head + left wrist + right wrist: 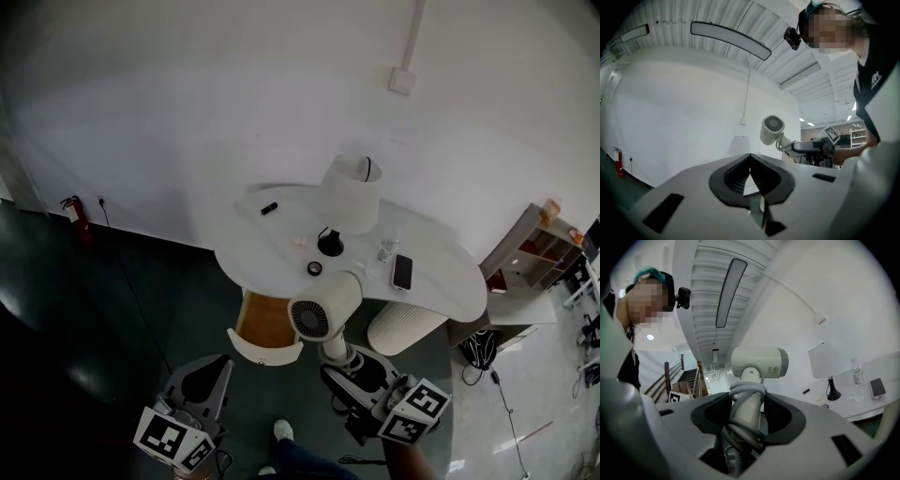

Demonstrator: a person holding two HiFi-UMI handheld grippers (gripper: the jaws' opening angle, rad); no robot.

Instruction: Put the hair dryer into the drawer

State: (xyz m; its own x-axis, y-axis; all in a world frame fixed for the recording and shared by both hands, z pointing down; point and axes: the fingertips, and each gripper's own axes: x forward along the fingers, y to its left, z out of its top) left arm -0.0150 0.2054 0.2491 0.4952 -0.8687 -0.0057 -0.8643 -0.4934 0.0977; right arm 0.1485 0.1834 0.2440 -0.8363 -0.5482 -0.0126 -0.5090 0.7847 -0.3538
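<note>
The right claw (747, 414) is clamped on the handle of a white hair dryer with a round grilled back (759, 363), and a pale cord is seen coiled around that handle between the jaws. The hair dryer (323, 309) is held upright in the air, barrel at the top, at the near edge of a curved white tabletop (441, 286). Just left of it, an open curved-front drawer with a wooden interior (263, 323) is pulled out from under the tabletop; the hair dryer is not inside it.

The left claw (750, 158) is pressed together at its tips, with nothing held between them. It (214, 373) is kept low, near and left of the drawer, apart from it.

Farther out on the tabletop stand a lamp with a white shade and black base (349, 192), a clear plastic bottle (385, 251) and a flat black phone (402, 272) to its right. A small black object (269, 208) lies at the far left.
</note>
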